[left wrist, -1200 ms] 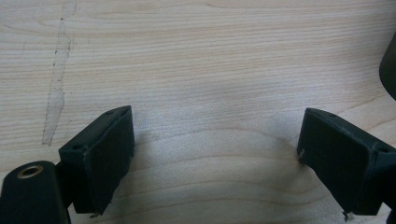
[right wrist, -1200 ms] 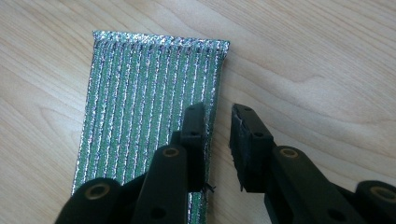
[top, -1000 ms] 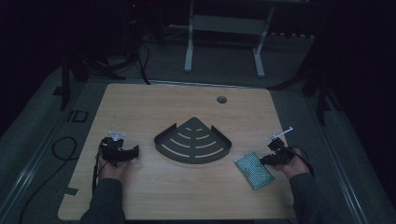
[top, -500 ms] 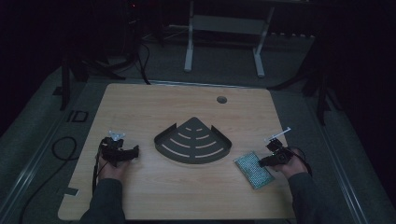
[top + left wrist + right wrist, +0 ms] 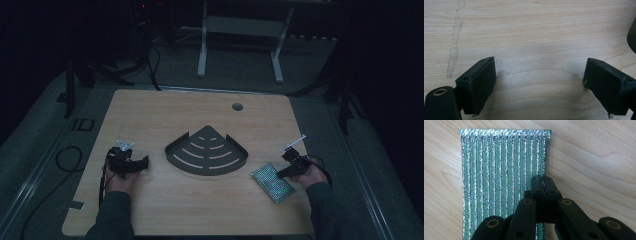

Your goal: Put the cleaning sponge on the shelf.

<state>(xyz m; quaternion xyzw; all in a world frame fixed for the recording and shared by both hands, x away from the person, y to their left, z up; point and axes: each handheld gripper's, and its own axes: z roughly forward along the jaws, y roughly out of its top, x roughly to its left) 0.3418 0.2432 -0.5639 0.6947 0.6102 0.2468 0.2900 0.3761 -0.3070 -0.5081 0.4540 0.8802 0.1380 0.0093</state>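
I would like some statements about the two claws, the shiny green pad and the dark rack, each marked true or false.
1. The right claw is shut on the long edge of the green pad. True.
2. The left claw holds the pad. False: its jaws stand wide apart over bare wood of the table, with nothing between them.
3. The dark fan-shaped rack lies between the two claws in the high view. True.
4. The pad lies inside the rack. False: it lies flat on the table, apart from the rack, on the side of the right claw.
5. The rack has curved slots. True.
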